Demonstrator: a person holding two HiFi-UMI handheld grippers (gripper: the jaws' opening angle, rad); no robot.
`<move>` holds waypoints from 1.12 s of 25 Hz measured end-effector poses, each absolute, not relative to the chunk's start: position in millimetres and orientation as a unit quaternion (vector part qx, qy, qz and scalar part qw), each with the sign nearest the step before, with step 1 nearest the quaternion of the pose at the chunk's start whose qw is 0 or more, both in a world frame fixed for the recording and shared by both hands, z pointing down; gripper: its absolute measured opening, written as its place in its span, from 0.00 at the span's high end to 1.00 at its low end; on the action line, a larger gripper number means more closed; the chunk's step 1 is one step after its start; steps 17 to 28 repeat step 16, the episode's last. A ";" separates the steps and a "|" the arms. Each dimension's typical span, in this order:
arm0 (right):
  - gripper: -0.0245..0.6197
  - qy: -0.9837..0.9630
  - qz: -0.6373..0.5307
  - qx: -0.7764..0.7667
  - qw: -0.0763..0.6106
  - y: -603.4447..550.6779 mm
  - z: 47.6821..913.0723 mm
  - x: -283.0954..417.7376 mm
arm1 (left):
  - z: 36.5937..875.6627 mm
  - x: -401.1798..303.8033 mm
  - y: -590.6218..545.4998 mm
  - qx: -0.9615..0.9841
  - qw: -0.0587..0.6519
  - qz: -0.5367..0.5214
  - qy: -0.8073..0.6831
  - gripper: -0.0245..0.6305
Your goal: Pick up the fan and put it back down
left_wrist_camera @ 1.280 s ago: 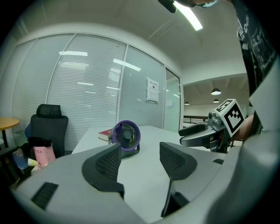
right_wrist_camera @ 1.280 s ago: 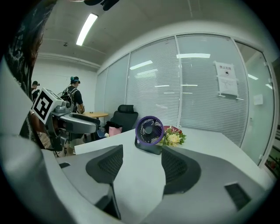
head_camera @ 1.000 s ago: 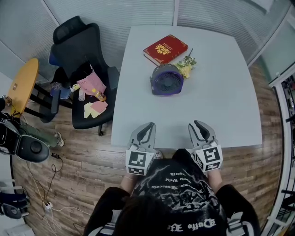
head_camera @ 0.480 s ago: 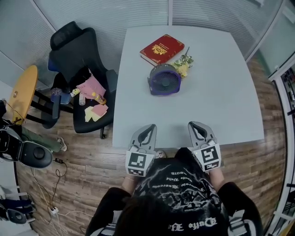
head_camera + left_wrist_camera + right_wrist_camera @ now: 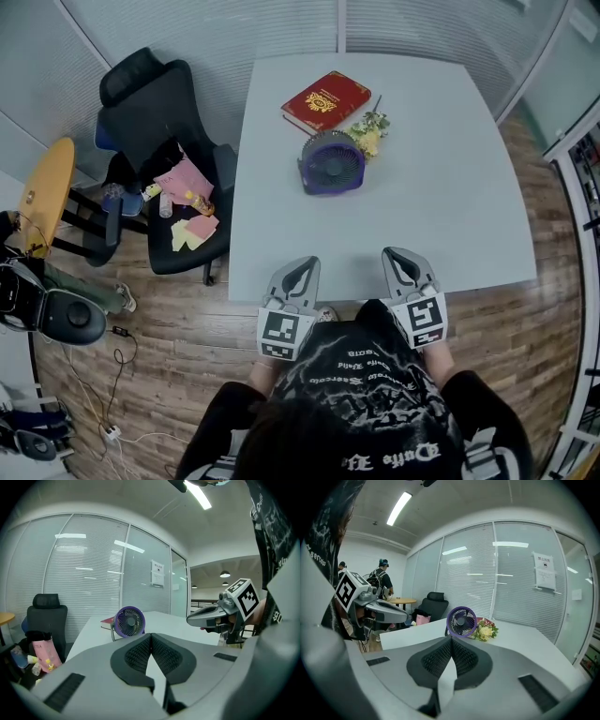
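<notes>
In the head view a pale grey tabletop [image 5: 422, 206] fills the middle of the picture, and a wood-plank floor [image 5: 169, 347] runs round it. A black office chair [image 5: 150, 112] stands at 9 o'clock from the tabletop, with pink and yellow odds and ends heaped on its seat.

The left gripper [image 5: 302, 265] and the right gripper [image 5: 399, 256] lie side by side over the tabletop's 6 o'clock edge, both pointing toward 12 o'clock and well apart from everything on the tabletop. In the left gripper view the left gripper [image 5: 150, 635] has its ribbed pads pressed together at the tip with nothing between them. The right gripper view shows the right gripper [image 5: 451, 639] closed in the same way, also empty.

The fan [image 5: 331, 162], round and purple, stands on the tabletop with its grille facing the grippers. It is at about 11 o'clock from the right gripper and between 12 and 1 o'clock from the left one. A red book [image 5: 324, 100] lies flat at 12 o'clock from the fan, close behind it. A small bunch of yellow flowers [image 5: 367, 134] lies just beside the fan, at its 2 o'clock.
</notes>
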State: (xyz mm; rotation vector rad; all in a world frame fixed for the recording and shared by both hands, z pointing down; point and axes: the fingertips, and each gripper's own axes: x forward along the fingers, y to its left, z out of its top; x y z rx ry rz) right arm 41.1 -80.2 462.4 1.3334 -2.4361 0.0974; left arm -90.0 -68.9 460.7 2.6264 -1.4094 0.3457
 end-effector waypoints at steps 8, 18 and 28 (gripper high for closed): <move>0.95 -0.858 0.017 0.470 0.205 -73.8 466.6 36.9 | 461.4 -92.6 -68.3 0.872 0.068 0.118 -0.471 0.93; 0.95 -0.855 0.013 0.474 0.208 -76.6 467.0 34.7 | 464.1 -94.2 -67.8 0.875 0.065 0.124 -0.464 0.93; 0.95 -0.855 0.013 0.474 0.208 -76.6 467.0 34.7 | 464.1 -94.2 -67.8 0.875 0.065 0.124 -0.464 0.93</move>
